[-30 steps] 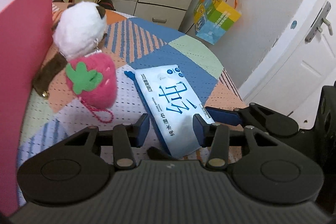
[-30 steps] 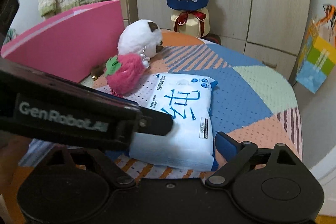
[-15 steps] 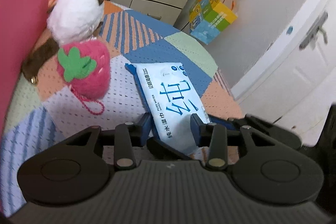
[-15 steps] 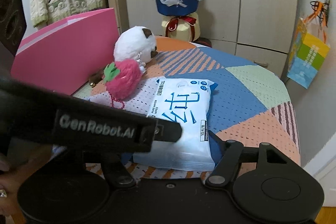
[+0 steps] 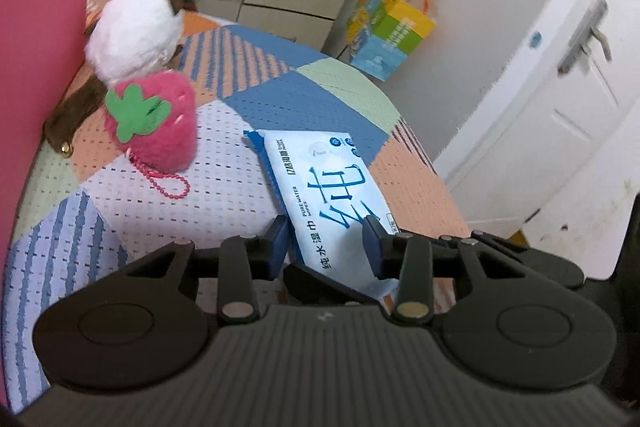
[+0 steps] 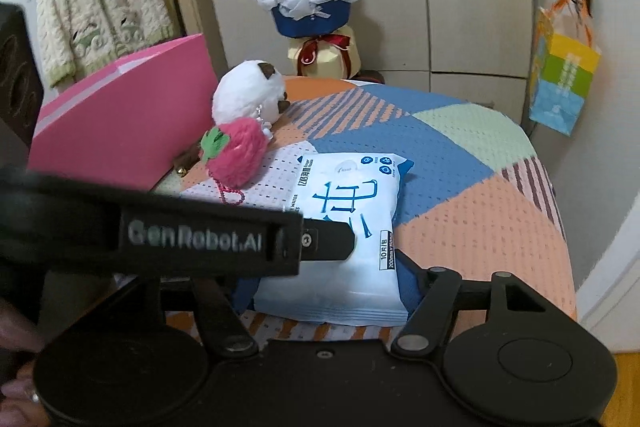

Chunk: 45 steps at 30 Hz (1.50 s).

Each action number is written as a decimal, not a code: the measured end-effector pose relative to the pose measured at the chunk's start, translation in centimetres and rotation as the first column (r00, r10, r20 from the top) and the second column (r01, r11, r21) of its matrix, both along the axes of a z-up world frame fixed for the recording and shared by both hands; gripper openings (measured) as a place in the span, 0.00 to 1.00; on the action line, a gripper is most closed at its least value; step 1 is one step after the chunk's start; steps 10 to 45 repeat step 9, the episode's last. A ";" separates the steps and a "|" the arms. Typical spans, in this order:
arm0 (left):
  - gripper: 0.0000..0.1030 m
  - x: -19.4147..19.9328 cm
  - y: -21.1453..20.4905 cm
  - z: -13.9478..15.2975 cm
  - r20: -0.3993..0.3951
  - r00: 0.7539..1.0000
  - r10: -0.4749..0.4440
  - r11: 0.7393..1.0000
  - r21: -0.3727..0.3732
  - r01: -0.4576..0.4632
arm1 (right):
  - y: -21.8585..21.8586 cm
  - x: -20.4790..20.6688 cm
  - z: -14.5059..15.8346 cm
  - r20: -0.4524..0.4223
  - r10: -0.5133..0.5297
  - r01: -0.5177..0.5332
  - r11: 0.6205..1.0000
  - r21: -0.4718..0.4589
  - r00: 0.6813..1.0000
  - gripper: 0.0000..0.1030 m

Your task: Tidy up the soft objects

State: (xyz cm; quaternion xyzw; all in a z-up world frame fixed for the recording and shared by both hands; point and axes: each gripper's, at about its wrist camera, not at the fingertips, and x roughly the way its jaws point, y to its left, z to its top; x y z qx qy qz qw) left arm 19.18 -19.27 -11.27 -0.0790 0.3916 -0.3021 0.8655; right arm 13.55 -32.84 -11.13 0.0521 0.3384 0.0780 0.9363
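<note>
**Pink box** (image 6: pixel 120 115). Far left of the right claw (image 6: pixel 326 283). Stiff card with flat walls and a matt face. Probably the bin for the soft items. Its inside is not visible.

**White plush** (image 6: pixel 248 95). Ahead-left of the claw, beside the box. Round, with long fluffy pile and brown ears. Likely very light and squashy; a pinch across the body should sink in before it holds.

**Strawberry** (image 6: pixel 236 159). Just in front of the white plush and touching it. Pink fuzzy pile with a green felt leaf and a pink bead chain trailing on the cloth. Should be light and springy. Take it by the body, because the chain would slip.

**Left claw** (image 5: pixel 324 239). Narrow gap. It reaches over the near left part of the wipes pack (image 6: pixel 348 195). I cannot tell whether it touches the pack.

**Wipes pack**. Lies flat on the desk (image 6: pixel 480 219), its near end between the right claw's pads. White and blue glossy film, pillow-shaped, with crimped end seams.
- Handling, as a judgement: moderately heavy for its size because it is damp inside.
- The film looks slick, and the body will bend and sag if held by one end.
- The best hold is across the width on the padded middle, not on the thin seam.

**Right claw**. At mid width, with one pad against each long edge of the pack.

**Desk cloth**. Runs under and right of the claw. Patchwork of orange, blue and green in a dimpled weave that should give some grip.

**Gift bag** (image 6: pixel 564 83). Far right, hanging on the wall. Made of paper.
</note>
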 end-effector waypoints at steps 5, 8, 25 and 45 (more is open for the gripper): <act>0.37 -1.3 0.1 0.4 -0.012 1.000 -0.013 1.000 0.000 0.013 | 0.1 -1.6 0.1 0.001 -0.032 0.032 0.999 0.032 0.999 0.70; 0.37 -2.5 0.4 0.7 0.005 1.000 -0.009 1.000 0.019 0.009 | 0.8 -2.9 -0.2 0.022 -0.066 0.065 0.997 0.046 0.998 0.70; 0.37 -2.9 0.5 0.7 0.011 1.000 -0.015 1.000 0.023 0.014 | 1.0 -3.3 -0.3 0.029 -0.074 0.072 0.996 0.054 0.997 0.70; 0.37 -2.9 0.5 0.7 0.011 1.000 -0.015 1.000 0.023 0.014 | 1.0 -3.3 -0.3 0.029 -0.074 0.072 0.996 0.054 0.997 0.70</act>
